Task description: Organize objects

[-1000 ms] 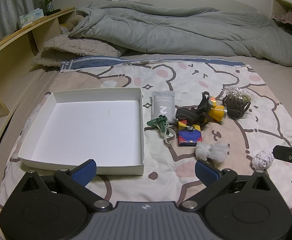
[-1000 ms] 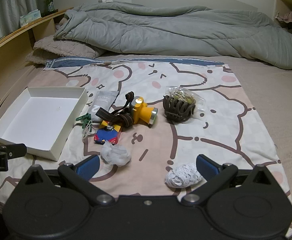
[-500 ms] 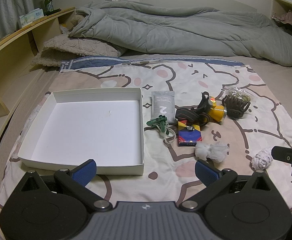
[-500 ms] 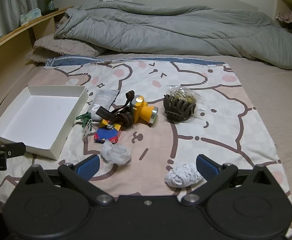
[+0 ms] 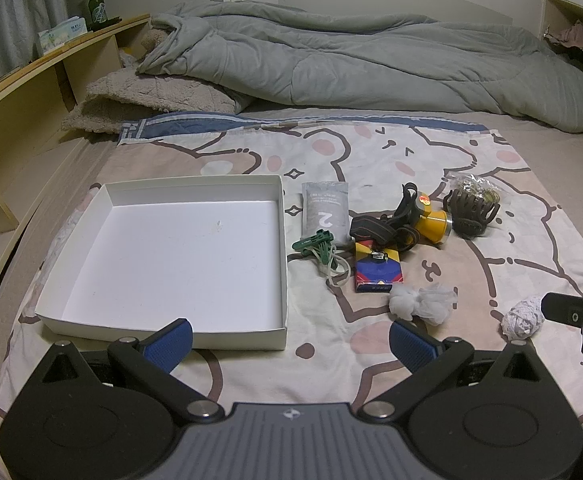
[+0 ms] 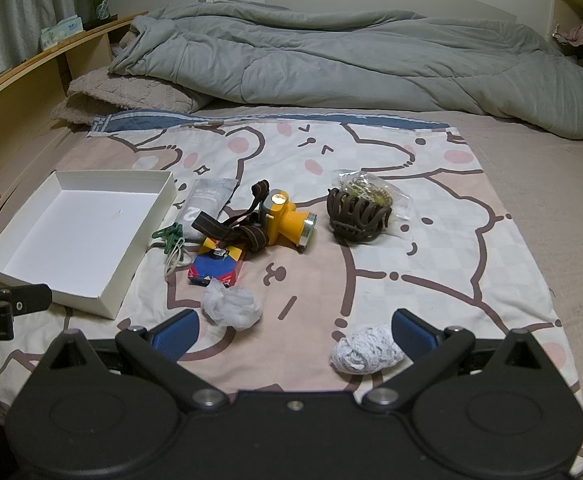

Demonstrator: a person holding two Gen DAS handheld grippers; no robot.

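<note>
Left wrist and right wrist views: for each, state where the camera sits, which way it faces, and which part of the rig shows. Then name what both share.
Left wrist: on the left gripper, facing up the bed over the white box; its open fingers show, the right gripper at the edge.
Right wrist: on the right gripper, over the crumpled white wad; open fingers show.
Shared: box, yellow headlamp, grey duvet.
</note>
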